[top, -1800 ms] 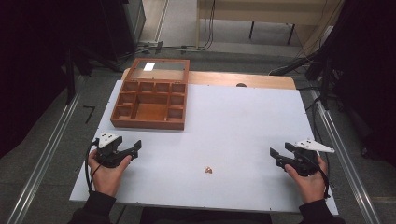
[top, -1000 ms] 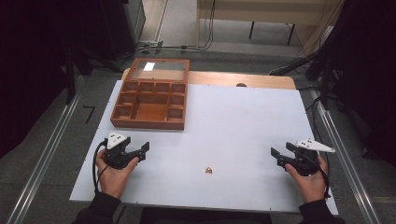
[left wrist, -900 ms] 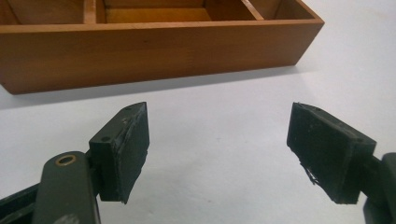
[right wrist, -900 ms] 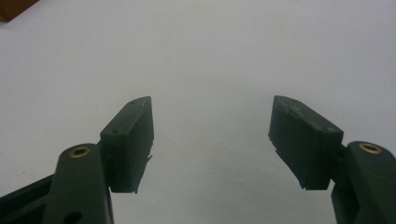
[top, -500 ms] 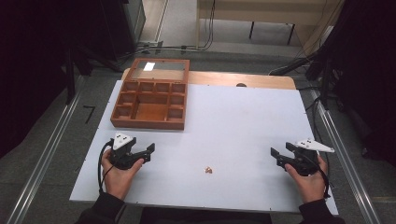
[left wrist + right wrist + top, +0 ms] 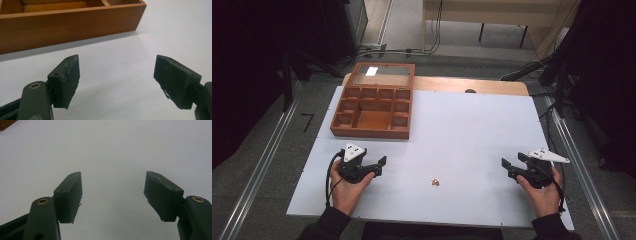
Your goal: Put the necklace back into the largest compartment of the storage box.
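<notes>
A wooden compartment box (image 6: 374, 107) with its lid open stands at the table's far left; its front wall (image 6: 67, 23) rises just beyond my left gripper. A small tan object (image 6: 435, 183) lies on the white table near the front middle. My left gripper (image 6: 381, 164) is held low over the table in front of the box, left of that object, open with nothing between its jaws (image 6: 116, 80). My right gripper (image 6: 508, 166) sits near the front right, also open and empty (image 6: 113, 195), pointing left across bare table.
The white table top (image 6: 462, 130) spreads between the two hands. A wooden board edge (image 6: 472, 85) lies along the far side. Dark equipment and cables stand beyond the table, with metal rails on the floor at both sides.
My left gripper has moved rightward and a little forward along the front of the table, toward the small tan object. The right gripper has stayed still.
</notes>
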Action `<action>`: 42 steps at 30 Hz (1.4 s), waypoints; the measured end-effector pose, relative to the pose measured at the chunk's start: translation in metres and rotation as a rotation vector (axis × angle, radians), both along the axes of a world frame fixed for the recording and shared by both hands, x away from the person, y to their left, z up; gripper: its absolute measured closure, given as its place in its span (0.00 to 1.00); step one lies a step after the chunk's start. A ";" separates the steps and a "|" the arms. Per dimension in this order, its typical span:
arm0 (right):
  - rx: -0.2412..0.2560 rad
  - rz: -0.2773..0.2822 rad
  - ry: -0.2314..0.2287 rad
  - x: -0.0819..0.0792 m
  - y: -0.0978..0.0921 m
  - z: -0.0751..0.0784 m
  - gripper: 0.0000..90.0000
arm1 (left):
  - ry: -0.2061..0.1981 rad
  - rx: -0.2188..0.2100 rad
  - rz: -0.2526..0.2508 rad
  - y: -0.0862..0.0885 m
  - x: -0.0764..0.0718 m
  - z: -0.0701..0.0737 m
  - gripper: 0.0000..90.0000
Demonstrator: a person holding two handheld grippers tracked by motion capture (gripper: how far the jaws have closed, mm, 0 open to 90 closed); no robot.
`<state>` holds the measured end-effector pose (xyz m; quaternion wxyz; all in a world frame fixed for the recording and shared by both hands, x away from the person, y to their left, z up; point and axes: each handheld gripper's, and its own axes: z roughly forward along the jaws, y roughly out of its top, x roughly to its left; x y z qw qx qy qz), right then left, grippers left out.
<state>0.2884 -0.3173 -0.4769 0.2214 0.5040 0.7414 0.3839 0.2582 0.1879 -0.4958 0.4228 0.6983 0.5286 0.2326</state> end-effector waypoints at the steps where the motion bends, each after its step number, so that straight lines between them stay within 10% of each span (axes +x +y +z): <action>1: 0.000 -0.001 0.000 0.000 0.000 0.000 0.33 | 0.000 -0.002 -0.005 -0.001 0.000 0.000 0.24; 42: -0.002 -0.001 0.002 0.001 0.000 -0.001 0.33 | 0.017 -0.023 -0.167 -0.060 -0.001 -0.008 0.25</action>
